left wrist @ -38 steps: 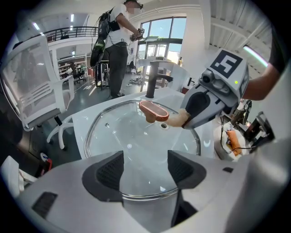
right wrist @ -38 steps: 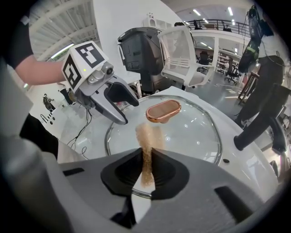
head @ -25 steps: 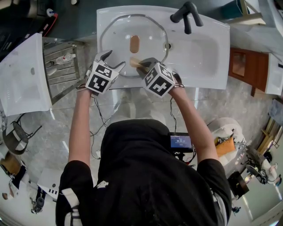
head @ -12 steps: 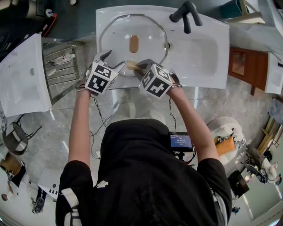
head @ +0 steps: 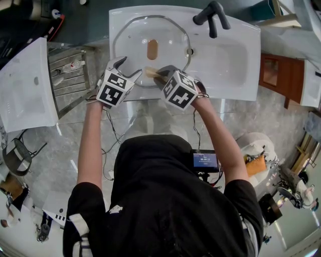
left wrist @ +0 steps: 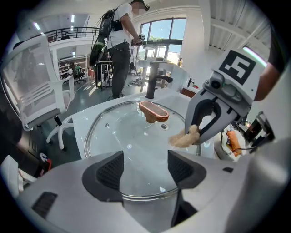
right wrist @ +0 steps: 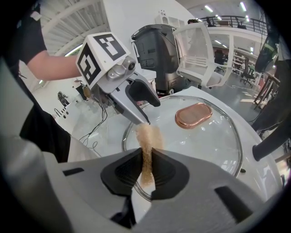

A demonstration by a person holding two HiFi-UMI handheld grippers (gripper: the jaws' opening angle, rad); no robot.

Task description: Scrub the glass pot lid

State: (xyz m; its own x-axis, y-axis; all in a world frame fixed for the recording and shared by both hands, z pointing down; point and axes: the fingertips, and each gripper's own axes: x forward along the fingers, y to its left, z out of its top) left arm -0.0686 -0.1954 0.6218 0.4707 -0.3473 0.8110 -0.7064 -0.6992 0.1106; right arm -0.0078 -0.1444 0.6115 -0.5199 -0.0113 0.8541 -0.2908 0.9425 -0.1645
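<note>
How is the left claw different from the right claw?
The left claw is wide open, but the right claw is pinched shut. The left claw grips nothing, with only the rim of the glass lid showing in its gap, while the right claw squeezes a tan scrub pad. Both are grey and sit at the near edge of the lid.

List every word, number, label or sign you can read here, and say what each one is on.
No text here can be read.
Screen at the person's waist: lit lines, too small to read.
Marker cubes: black-and-white square patterns, no letters.
Lid, sponge, sink, faucet: no print visible.
</note>
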